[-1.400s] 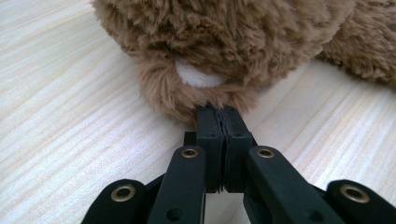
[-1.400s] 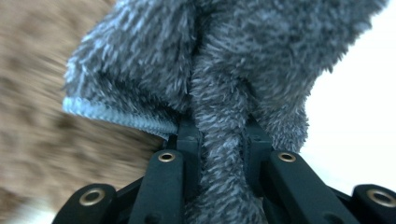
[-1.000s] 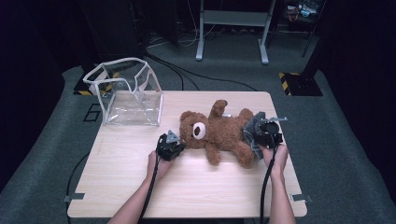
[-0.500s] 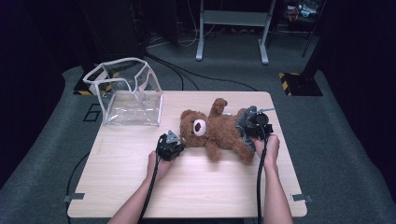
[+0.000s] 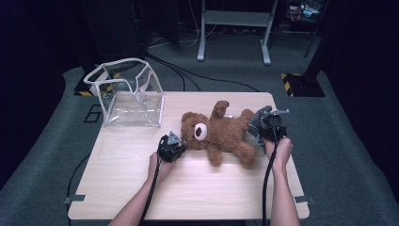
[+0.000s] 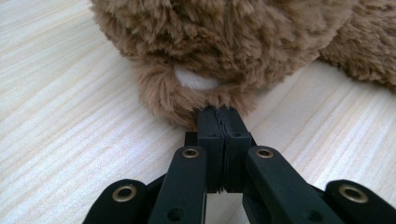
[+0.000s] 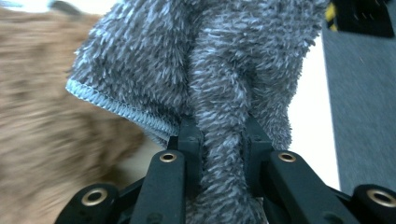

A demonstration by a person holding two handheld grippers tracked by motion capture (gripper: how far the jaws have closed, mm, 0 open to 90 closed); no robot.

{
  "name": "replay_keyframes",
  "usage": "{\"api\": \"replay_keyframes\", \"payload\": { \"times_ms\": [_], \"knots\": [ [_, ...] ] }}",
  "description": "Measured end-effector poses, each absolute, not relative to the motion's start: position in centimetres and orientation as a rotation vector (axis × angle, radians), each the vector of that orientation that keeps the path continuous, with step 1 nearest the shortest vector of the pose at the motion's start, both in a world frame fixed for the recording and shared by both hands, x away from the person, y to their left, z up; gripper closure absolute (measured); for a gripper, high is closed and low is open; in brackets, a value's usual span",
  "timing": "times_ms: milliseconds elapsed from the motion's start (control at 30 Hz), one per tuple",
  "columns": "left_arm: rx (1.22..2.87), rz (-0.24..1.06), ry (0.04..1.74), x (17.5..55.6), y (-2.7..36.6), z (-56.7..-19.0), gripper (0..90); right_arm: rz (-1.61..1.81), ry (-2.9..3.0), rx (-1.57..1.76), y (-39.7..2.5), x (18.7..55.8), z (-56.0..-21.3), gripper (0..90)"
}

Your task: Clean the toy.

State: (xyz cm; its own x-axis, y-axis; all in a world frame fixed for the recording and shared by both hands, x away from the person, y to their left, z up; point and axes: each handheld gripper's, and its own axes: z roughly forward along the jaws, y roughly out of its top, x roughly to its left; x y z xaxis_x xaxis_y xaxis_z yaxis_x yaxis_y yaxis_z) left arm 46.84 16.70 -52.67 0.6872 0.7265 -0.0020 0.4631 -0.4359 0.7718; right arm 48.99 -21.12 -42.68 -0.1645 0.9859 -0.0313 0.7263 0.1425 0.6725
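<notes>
teddy bear (image 5: pixel 217 133) lay on its back across the middle of the wooden table (image 5: pixel 141 188), head toward the person's left and legs toward the right. at the far left corner of the table stood a clear plastic bag (image 5: pixel 127 96) with a white rim, its mouth open upward, well apart from the bear. the left gripper (image 5: pixel 172 145) sat just beside the bear's head; in the left gripper view (image 6: pixel 223 122) its jaws were pressed together, their tips touching the fur of the bear's ear (image 6: pixel 187 91), though whether any fur was pinched between them could not be told. a pale patch (image 6: pixel 194 80) showed inside that ear. at the right, by the bear's upper leg, the right gripper (image 5: pixel 270 123) was clamped on a grey fleecy cloth (image 5: pixel 256 123); in the right gripper view (image 7: pixel 223 140) a fold of the cloth (image 7: pixel 219 93) ran down between the jaws, its stitched hem (image 7: pixel 116 109) hanging over the blurred brown fur (image 7: pixel 51 135).
</notes>
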Motion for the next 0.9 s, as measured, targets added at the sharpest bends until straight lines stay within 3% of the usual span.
{"api": "replay_keyframes", "payload": {
  "times_ms": [300, 667, 900],
  "knots": [
    [2.101, 0.436, 0.911, 46.8, 16.6, -52.7, 88.9, 0.734, 2.148, 1.567, -17.9, 49.6, -43.3, 74.6],
    [2.109, 0.427, 0.909, 46.8, 16.7, -52.7, 88.9, 0.603, 1.973, 1.704, -20.6, 52.3, -44.2, 74.8],
    [2.105, 0.430, 0.913, 46.9, 16.7, -52.7, 88.9, 0.695, 1.921, 1.690, -21.8, 49.8, -43.0, 74.6]
  ]
}}
